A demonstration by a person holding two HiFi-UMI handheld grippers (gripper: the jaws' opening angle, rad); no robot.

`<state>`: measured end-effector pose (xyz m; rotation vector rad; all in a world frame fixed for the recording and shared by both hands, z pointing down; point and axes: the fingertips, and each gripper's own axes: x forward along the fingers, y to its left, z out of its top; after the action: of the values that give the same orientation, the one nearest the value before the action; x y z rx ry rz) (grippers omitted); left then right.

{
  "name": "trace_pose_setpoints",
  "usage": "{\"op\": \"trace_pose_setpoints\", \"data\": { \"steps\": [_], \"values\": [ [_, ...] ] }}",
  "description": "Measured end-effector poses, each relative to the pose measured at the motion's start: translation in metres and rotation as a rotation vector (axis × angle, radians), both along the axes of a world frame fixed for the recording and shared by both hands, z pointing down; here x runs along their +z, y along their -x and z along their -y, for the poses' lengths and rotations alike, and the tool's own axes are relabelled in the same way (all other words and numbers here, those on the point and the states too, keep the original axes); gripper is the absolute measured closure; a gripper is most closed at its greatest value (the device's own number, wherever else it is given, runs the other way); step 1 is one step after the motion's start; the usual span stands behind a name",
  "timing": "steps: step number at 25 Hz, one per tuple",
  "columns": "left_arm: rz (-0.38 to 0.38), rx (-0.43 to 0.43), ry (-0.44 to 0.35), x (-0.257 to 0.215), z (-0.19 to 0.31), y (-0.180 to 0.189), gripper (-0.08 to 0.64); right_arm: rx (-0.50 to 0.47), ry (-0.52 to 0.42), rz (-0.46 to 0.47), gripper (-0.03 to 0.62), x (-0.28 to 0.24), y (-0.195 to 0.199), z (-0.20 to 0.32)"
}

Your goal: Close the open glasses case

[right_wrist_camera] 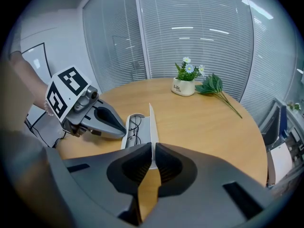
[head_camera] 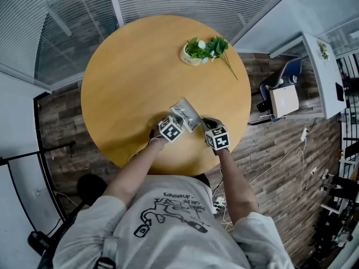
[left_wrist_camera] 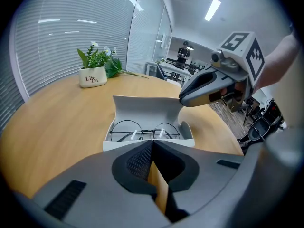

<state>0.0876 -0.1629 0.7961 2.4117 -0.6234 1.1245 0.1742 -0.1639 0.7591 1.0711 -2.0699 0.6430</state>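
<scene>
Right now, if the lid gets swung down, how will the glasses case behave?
The lid, pinched in the right gripper, stands straight and thin, so it likely hinges stiffly. The glasses case holds only wire glasses, so it is probably light and may slide on the smooth table unless the shut left gripper blocks it.

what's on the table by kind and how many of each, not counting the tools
glasses case: 1
glasses: 1
potted plant: 1
loose leafy sprig: 1
total: 4
</scene>
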Motion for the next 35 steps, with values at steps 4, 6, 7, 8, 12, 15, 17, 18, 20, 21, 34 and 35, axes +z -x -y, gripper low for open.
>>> {"op": "trace_pose_setpoints", "data": {
  "steps": [4,6,7,8,12,15,17,18,20,21,34,35],
  "values": [
    [0.000,-0.001,0.008,0.000,0.000,-0.001,0.541,-0.006,-0.002,0.006,0.555,-0.001,0.003,-0.003],
    [-0.001,-0.004,0.004,-0.001,0.000,-0.001,0.541,-0.010,-0.006,0.007,0.554,-0.002,0.005,-0.005],
    [-0.001,-0.003,0.004,-0.002,0.000,-0.002,0.541,-0.013,-0.010,0.006,0.554,-0.002,0.006,-0.006],
    [-0.001,-0.002,0.005,-0.003,-0.001,-0.002,0.541,-0.014,-0.015,0.003,0.554,-0.002,0.006,-0.006],
    [-0.001,-0.003,0.018,-0.003,-0.001,-0.002,0.541,-0.004,-0.024,-0.005,0.554,-0.002,0.006,-0.007],
    [0.002,-0.004,0.018,-0.002,-0.001,-0.002,0.541,-0.007,-0.028,-0.009,0.552,-0.002,0.008,-0.008],
    [0.004,-0.004,0.015,-0.001,-0.001,-0.001,0.541,-0.014,-0.029,-0.014,0.552,-0.003,0.010,-0.009],
    [0.005,-0.004,0.015,-0.001,-0.001,0.000,0.541,-0.016,-0.030,-0.015,0.552,-0.003,0.010,-0.010],
    [0.003,-0.003,0.012,-0.002,-0.001,0.000,0.541,-0.019,-0.032,-0.016,0.552,-0.004,0.012,-0.011],
    [0.001,-0.003,0.010,-0.004,-0.001,-0.001,0.541,-0.019,-0.034,-0.015,0.551,-0.004,0.013,-0.012],
    [-0.003,-0.007,0.017,-0.006,0.000,-0.002,0.541,-0.031,-0.046,-0.018,0.545,-0.005,0.020,-0.019],
    [-0.003,-0.006,0.017,-0.006,0.000,-0.002,0.541,-0.033,-0.050,-0.020,0.545,-0.005,0.021,-0.019]
  ]
}}
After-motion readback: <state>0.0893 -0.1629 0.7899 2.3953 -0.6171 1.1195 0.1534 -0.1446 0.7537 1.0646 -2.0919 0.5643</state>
